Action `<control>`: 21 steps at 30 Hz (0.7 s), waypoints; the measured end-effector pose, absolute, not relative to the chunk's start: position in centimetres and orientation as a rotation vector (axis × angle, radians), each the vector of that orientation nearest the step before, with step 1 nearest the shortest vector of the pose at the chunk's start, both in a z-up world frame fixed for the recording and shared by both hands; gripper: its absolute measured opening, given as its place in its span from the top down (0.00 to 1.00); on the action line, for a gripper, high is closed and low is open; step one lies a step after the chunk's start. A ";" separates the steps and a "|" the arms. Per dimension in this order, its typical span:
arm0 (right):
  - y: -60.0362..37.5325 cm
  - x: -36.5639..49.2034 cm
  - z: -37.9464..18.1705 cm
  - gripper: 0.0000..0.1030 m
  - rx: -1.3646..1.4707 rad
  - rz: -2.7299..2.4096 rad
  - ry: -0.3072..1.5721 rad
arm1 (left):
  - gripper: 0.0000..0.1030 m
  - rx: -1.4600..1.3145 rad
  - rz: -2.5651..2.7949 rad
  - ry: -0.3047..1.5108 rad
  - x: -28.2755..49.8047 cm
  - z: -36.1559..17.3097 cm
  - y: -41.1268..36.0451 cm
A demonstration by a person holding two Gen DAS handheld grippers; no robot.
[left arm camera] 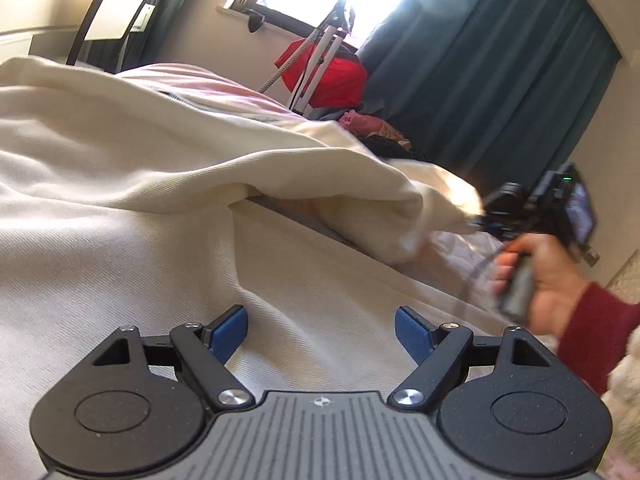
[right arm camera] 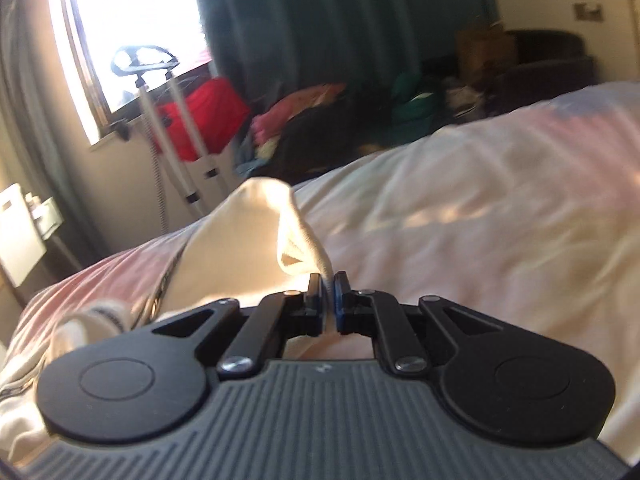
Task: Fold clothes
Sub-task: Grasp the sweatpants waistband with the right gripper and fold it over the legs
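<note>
While right tool (right arm camera: 328,296) pinches cream garment (right arm camera: 248,232), fabric bunched ahead

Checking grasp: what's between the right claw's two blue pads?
A pinched fold of the cream garment sits between the right claw pads, which are closed on it. The right wrist view shows it; nothing else is in the gap.

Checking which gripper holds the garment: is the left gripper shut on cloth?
No; the left gripper stands open above the cream garment, pinching nothing.
</note>
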State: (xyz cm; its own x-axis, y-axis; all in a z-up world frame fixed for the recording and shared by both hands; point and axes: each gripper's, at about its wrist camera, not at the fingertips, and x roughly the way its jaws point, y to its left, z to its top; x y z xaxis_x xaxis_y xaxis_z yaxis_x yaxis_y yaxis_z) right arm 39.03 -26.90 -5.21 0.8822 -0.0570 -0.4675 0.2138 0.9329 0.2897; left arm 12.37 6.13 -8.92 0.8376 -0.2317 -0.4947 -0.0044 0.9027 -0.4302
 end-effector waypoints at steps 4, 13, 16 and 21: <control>-33.2 37.6 -2.7 0.92 0.303 -0.310 0.438 | 0.20 -0.393 -0.132 0.549 12.0 -8.5 5.2; -45.2 32.9 -4.9 0.87 0.446 -0.570 0.491 | 0.20 -0.364 -0.123 0.571 12.7 -9.0 4.3; -47.3 30.6 -7.3 0.45 0.704 -0.471 0.496 | 0.20 -0.368 -0.126 0.579 13.0 -9.3 4.2; -44.8 29.8 -11.8 0.28 1.006 -0.165 0.603 | 0.20 -0.353 -0.133 0.588 13.2 -9.8 3.7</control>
State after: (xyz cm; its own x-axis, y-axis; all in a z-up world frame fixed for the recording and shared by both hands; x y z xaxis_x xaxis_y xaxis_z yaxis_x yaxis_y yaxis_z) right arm 29.77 -44.79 -11.82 0.8265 0.1405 -0.5451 0.3985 0.5380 0.7428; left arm 13.21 3.72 -9.78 0.8255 -0.2224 -0.5187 0.0229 0.9316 -0.3629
